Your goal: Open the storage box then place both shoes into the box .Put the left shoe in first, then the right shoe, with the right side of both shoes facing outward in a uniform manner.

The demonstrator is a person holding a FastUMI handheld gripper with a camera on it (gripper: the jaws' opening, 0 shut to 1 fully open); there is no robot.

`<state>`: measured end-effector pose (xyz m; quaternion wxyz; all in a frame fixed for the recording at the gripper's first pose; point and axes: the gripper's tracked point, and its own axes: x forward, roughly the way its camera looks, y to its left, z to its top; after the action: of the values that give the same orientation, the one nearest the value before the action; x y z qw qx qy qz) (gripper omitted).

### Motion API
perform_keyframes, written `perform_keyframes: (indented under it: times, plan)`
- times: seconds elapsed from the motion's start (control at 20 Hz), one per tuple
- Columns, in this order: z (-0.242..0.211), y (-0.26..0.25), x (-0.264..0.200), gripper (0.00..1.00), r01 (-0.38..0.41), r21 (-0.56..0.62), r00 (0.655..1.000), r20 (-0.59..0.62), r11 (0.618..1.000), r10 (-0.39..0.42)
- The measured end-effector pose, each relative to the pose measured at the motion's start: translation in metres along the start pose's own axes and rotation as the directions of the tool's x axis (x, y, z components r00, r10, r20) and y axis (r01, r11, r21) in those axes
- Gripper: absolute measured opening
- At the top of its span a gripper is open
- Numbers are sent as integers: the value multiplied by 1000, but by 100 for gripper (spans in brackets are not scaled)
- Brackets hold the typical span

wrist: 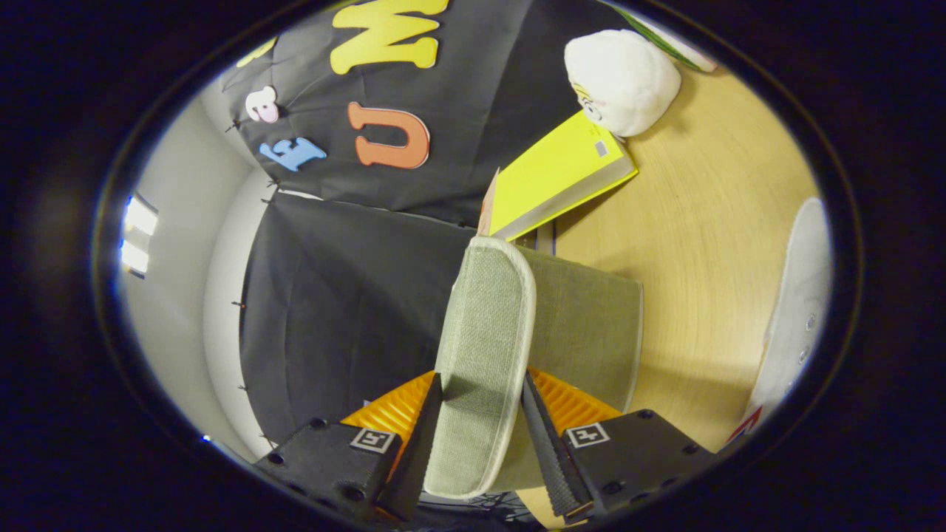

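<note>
Gripper view gave me the fingers first. I had the gripper (480,436) pinching the lid (484,355) of the storage box: one finger pressed on each face of the flap, with the flap's rounded, piped edge standing up between them. The flap's long axis ran straight ahead from the fingers, so it lay directly in line with the gripper and not off to either side. As I read it, the coming move turned on swinging that flap about its far hinge line, away from the box body.

Just behind the lid I saw the storage box (591,325) itself, one grey-green fabric body standing on the wooden table (709,244). Whether its mouth was fully clear I could not tell.

Off to one side, at the table's near edge, one white shoe (794,325) showed in part; I counted only that one, and which foot it was for I could not say.

Further on, beyond the box, one yellow book (554,177) lay propped against something. At the table's far edge sat one white plush toy (621,77).
</note>
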<state>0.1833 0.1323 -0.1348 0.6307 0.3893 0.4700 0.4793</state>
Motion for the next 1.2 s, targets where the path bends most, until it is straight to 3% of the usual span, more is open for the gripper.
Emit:
perform_keyframes:
  times: [0.1, 0.35, 0.5, 0.9, 1.2]
  plan:
    - [-1, 3, -1, 63, -6, 2, 1000, -9, 1000, 6]
    - [0, 20, -20, 21, -42, 16, 999, 3, 999, 41]
    - [3, 37, -23, 8, -37, 2, 999, 14, 999, 37]
    - [2, 133, -14, 6, -40, -97, 997, 61, 994, 46]
    - [-9, 203, 47, 6, -53, -177, 997, 53, 983, 64]
